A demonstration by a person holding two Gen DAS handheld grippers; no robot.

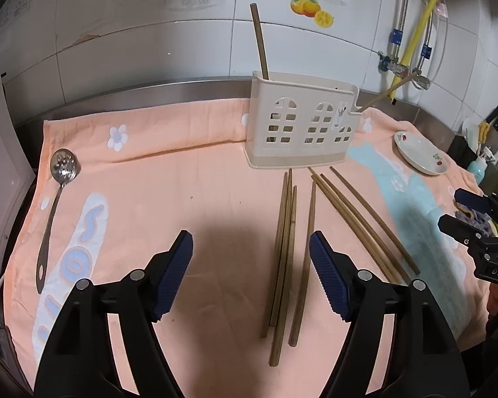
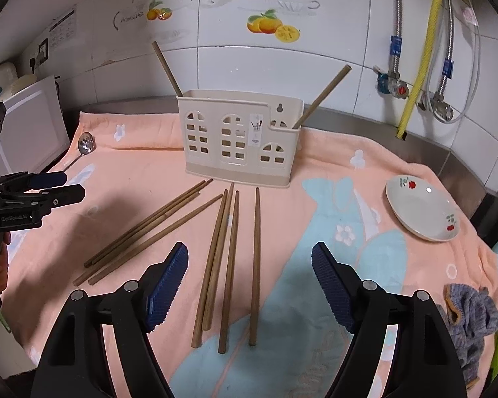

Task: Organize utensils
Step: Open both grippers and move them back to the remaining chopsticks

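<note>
A cream utensil holder [image 1: 302, 126] [image 2: 239, 139] stands at the back of the peach towel, with two chopsticks [image 2: 322, 96] upright in it. Several wooden chopsticks [image 1: 285, 258] [image 2: 229, 258] lie loose on the towel in front of it, in two bunches. A slotted metal spoon [image 1: 54, 205] [image 2: 84, 144] lies at the towel's left edge. My left gripper [image 1: 250, 272] is open and empty, low over the towel just left of the chopsticks. My right gripper [image 2: 249, 282] is open and empty, hovering over the nearer chopstick bunch.
A white saucer with red fruit print [image 1: 420, 157] [image 2: 421, 209] sits on the towel at the right. A grey cloth [image 2: 471, 318] lies at the near right. A white appliance [image 2: 30, 136] stands to the left. Tiled wall and pipes [image 2: 418, 76] behind.
</note>
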